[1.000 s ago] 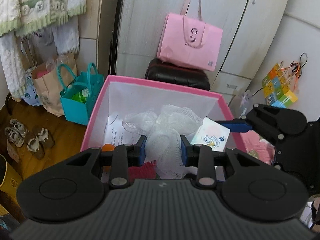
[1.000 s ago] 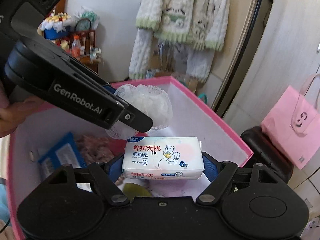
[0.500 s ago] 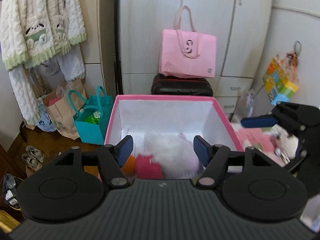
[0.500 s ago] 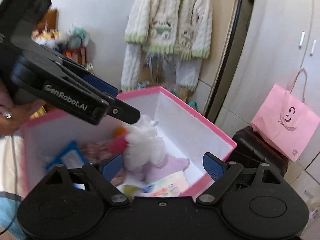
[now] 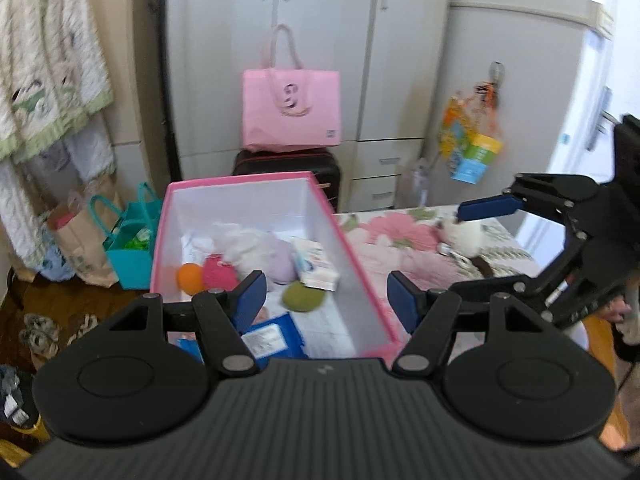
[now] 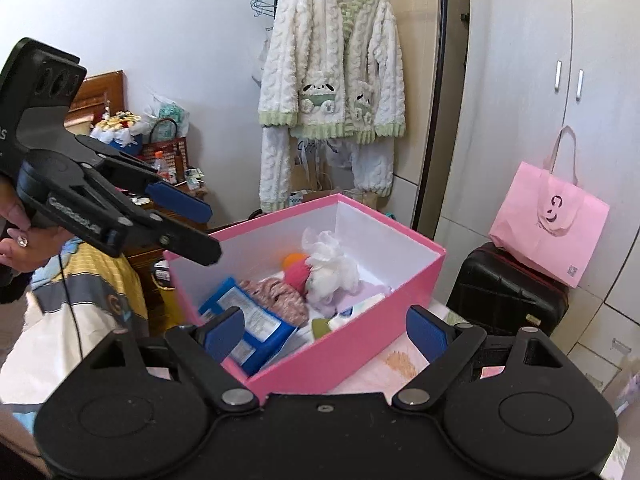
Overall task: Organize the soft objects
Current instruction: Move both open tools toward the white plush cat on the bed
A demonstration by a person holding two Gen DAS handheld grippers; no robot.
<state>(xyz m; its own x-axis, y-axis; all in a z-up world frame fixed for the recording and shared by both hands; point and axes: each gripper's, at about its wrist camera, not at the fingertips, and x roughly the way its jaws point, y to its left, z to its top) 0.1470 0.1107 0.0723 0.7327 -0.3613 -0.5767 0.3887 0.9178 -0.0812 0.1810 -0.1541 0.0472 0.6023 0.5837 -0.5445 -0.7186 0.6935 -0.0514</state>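
Both grippers open, both empty. Left gripper (image 5: 326,300): blue-padded jaws have just been opening, now stand apart with nothing between the pads; it sits above the near end of the pink cardboard box with white inside (image 5: 362,276). Right gripper (image 6: 325,330): jaws have just been widening too, spread wide, nothing clamped; the near corner of the box shows in the gap between the pads but they don't touch it.

Task's soft things lie inside the box: white mesh bath pouf (image 6: 332,266) on top near the middle, pale lilac soft piece (image 5: 280,258) under and beside it, fuzzy pink ball (image 5: 218,274) touching the pouf, orange ball (image 5: 190,276) just beside the pink one toward the far left wall. Olive-green round cushion (image 5: 303,297) nearer the front, white pack of wet wipes (image 5: 316,268) tilted just behind it, against the right wall. Blue flat plastic pack with a white label (image 6: 250,320) at the near end, pink-and-white knitted item (image 6: 280,294) touching it.

Box stands on a floral-print bedspread (image 5: 396,236). A white plush toy (image 5: 464,236) lies on the spread, outside the box, well right of it; blurred.

Behind the box: black suitcase (image 6: 504,284) with a pink tote bag (image 6: 548,220) on top, grey wardrobe doors (image 5: 320,40). White-and-green fleece cardigan (image 6: 332,64) hangs on a hanger. A hand (image 6: 18,240) grips the left gripper's handle.
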